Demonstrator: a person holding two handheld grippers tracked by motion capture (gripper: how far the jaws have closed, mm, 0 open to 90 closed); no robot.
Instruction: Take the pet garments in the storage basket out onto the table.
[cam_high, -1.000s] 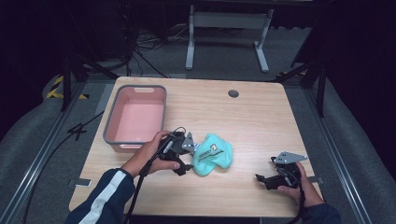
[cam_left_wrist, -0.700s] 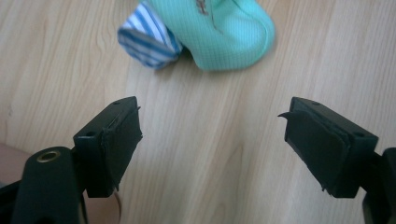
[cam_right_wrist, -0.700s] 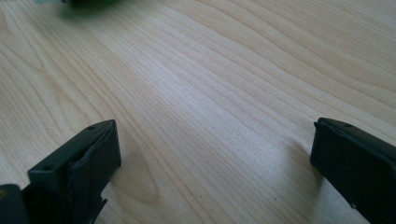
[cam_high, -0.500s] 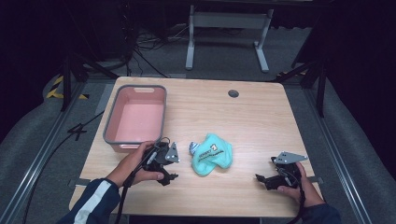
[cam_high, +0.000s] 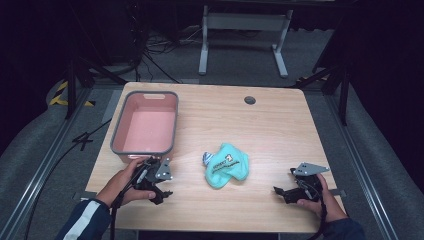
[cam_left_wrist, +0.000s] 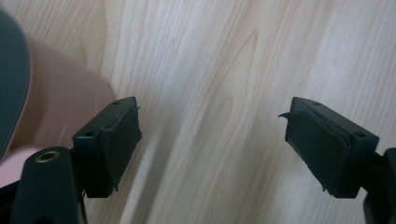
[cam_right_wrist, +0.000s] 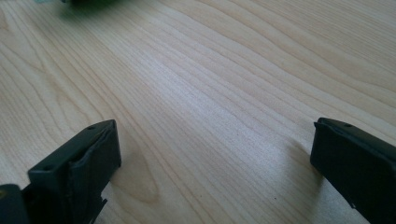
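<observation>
A teal cloth pouch (cam_high: 226, 165) with a small white label lies near the middle of the wooden table (cam_high: 260, 125). Left of it stands a pink bin with a grey rim (cam_high: 118, 130), nothing inside. My left gripper (cam_high: 159, 192) rests at the table's front left, just below the bin, jaws wide open over bare wood; the bin's corner (cam_left_wrist: 14, 93) shows at the left of the left gripper view. My right gripper (cam_high: 281, 192) sits at the front right, open, with bare wood between its fingertips (cam_right_wrist: 93, 154).
A dark round grommet (cam_high: 250, 100) is set into the table's far side. A metal stand (cam_high: 242, 30) and cables lie on the floor behind. The table's front edge runs close under both hands.
My left gripper has let go of the teal pouch and drawn back left toward the bin's near corner. The pouch stays in the middle. The right gripper has not moved.
</observation>
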